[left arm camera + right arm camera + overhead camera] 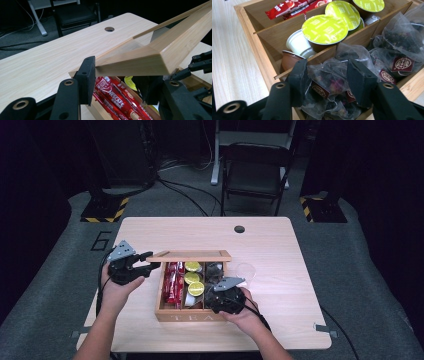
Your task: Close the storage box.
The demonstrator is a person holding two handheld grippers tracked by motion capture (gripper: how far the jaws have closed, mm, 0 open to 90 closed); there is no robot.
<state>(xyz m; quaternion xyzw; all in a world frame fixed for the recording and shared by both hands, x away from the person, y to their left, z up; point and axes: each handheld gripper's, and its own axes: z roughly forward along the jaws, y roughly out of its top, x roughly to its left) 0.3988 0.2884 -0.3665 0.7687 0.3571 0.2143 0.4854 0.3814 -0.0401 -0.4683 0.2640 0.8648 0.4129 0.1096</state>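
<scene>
A wooden tea box (185, 316) stands at the table's middle front. Its lid (190, 255) is raised, and my left gripper (150, 261) is shut on the lid's left corner. In the left gripper view my left gripper (117, 82) has its jaws clamped across the lid's frame (155, 53), above red Nescafe sticks (112, 96). My right gripper (218, 287) reaches into the box's right compartment. There my right gripper (327, 83) is shut on a mesh tea bag (325, 73) that lies among several others. Green-lidded capsules (324, 28) fill the middle compartment.
The light wooden table (275, 245) has a round cable hole (239, 229) near its far edge. Something clear and glassy (246, 269) sits just right of the box. A dark chair (255, 170) and cables stand on the floor beyond the table.
</scene>
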